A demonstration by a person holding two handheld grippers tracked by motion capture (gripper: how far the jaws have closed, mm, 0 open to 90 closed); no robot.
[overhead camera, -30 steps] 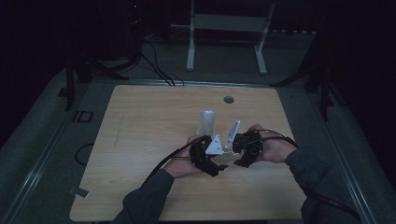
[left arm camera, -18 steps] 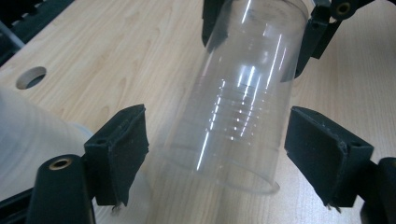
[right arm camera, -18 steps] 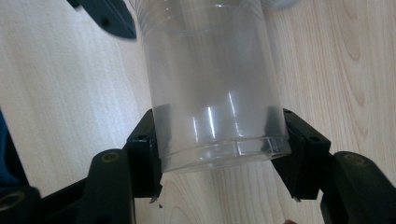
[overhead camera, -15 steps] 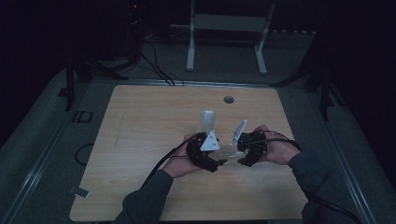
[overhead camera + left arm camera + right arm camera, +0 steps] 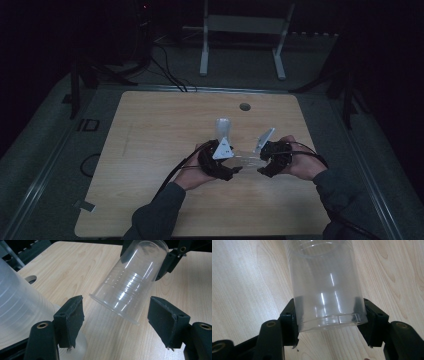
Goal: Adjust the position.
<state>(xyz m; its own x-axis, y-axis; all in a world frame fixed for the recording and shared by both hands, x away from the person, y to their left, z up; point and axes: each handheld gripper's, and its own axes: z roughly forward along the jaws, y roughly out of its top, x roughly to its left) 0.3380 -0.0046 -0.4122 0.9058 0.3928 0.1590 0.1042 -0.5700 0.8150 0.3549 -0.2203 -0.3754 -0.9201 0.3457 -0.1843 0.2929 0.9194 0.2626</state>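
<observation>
A clear plastic cup [image 5: 324,277] lies tilted above the table, and my right gripper [image 5: 328,320] is shut on its base. In the left gripper view the same cup [image 5: 132,277] points its open rim at me. My left gripper [image 5: 117,322] has that rim between its jaws. These jaws have just been closing, but the pads [image 5: 72,320] stand clear of the plastic on both sides. From above, the cup [image 5: 247,160] bridges the left gripper [image 5: 235,170] and the right gripper [image 5: 262,167].
A second, frosted cup [image 5: 20,307] stands on the wooden table [image 5: 150,150] just left of my left gripper; from above this cup [image 5: 222,127] is behind the hands. A round hole [image 5: 244,106] sits near the far edge. Cables trail toward the person.
The right hand and its cup have shifted slightly to the right. The left hand has stayed where it was.
</observation>
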